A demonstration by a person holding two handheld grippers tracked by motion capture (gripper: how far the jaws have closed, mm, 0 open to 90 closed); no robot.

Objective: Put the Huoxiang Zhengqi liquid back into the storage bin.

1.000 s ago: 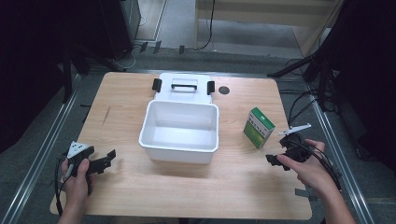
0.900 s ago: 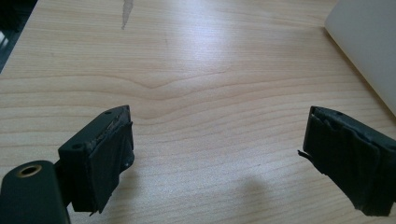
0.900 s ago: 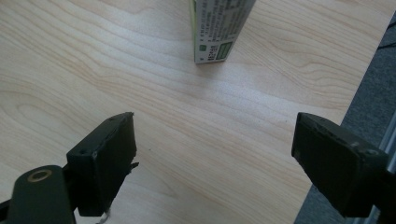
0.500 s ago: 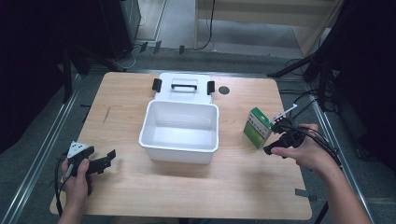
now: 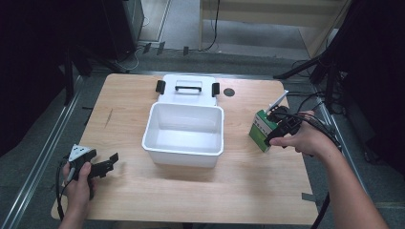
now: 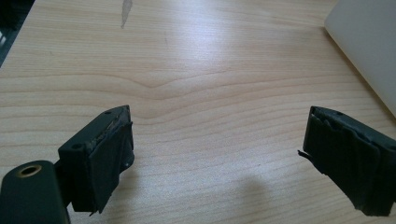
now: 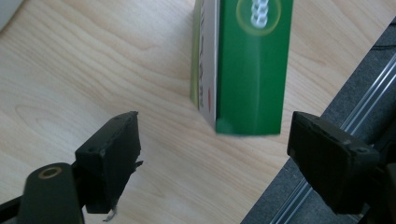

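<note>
A light wooden table (image 5: pixel 143 191) carries a white bin (image 5: pixel 184 134), its lid (image 5: pixel 187 89) and a green box (image 5: pixel 261 130).

A green box (image 5: pixel 261 130) with a white side panel stands upright on the wooden table, just right of the white tub (image 5: pixel 184 133) and near the table's right edge. The right gripper view shows its green face (image 7: pixel 251 65) bearing a pale round emblem, its narrow white side printed. The tub is open, rectangular, near centre
</note>
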